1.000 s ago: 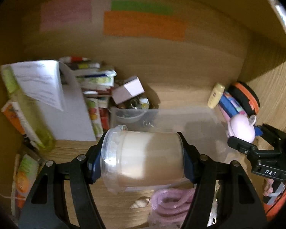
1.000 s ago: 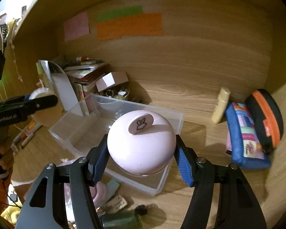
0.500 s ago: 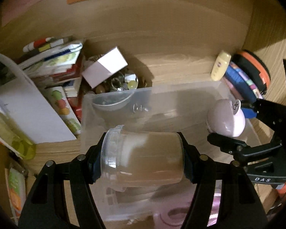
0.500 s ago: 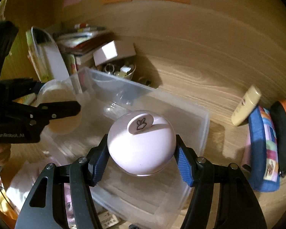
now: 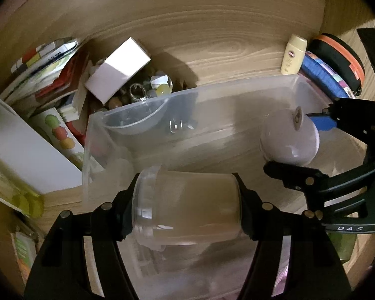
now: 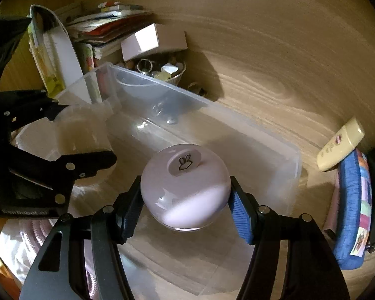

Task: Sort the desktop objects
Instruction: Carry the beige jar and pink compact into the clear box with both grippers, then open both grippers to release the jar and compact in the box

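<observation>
Both grippers lowered into bin (image 5: 212, 95); contents seemingly blurred.

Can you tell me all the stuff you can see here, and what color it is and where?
Clear jar: one, see-through with tan inside, held over the bin.
Pink round pot: one, pale pink with a bunny tab, held over the bin.
Plastic bin: one, clear, middle of the desk.
White box: one, white, resting on the bowl behind the bin.
Trinket bowl: one, clear, behind the bin.
Books: a stack, mixed colors, back left.
Lotion bottle: one, cream, right side.
Pouch: one, blue patchwork, far right.
Case: one, black and orange, far right.
Left claw: black, gripping the jar.
Right claw: black with blue pads, gripping the pot.
</observation>
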`<state>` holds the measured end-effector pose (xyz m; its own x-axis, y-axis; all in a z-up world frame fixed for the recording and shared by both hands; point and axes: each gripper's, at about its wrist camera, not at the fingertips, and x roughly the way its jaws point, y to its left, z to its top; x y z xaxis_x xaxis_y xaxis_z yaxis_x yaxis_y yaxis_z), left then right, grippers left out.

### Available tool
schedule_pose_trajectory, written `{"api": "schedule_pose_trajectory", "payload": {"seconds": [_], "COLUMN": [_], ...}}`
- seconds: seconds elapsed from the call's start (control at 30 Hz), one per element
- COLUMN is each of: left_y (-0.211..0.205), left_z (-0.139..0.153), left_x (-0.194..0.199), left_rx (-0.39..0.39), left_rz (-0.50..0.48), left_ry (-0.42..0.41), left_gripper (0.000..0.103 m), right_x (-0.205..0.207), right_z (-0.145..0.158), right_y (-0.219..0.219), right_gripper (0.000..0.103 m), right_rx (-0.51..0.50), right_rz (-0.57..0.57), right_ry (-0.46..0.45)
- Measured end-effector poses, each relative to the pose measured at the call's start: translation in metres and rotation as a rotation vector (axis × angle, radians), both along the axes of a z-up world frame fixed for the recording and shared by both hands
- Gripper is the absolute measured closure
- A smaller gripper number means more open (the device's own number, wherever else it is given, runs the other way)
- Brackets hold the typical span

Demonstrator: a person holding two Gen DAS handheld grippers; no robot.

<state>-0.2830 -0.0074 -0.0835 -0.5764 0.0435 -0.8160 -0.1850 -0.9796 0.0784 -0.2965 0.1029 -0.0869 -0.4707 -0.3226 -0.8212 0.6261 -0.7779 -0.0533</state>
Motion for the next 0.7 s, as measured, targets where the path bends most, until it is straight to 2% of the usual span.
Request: {"api": "schedule_pose_trajectory", "payload": {"seconds": [0.13,0.4,0.5,0.57,0.7], "left_y": [0.002,0.002,0.004,0.004,0.002], "left_z": [-0.004,-0.004,-0.002,0.0,0.008], "left_x": [0.0,-0.002,0.001,0.003,0.007], "left_rx": [-0.038,-0.053,-0.081,-0.087,-0.073], "left_rz": [-0.004,-0.011,-0.003,-0.004,-0.002], "left_ry": [0.003,0.007,0.03,0.036,0.062], "left_gripper": [0.036,0.036,0.034,0.03,0.019], "right_x": [-0.001,-0.001,-0.001,0.0,0.002], "right_z": [-0.001,-0.002,-0.002,-0.001,0.005], "right_y": [-0.001,0.0,0.001,0.004,0.012], "right_gripper": [0.043,0.043,0.039,0.034,0.034], "right_rx": [0.019,0.039,0.041,0.037,-0.017], "right_rz": [-0.007,-0.013,-0.025,-0.035,-0.05], "right_ry": [-0.002,-0.015,0.0,0.019,0.016]}}
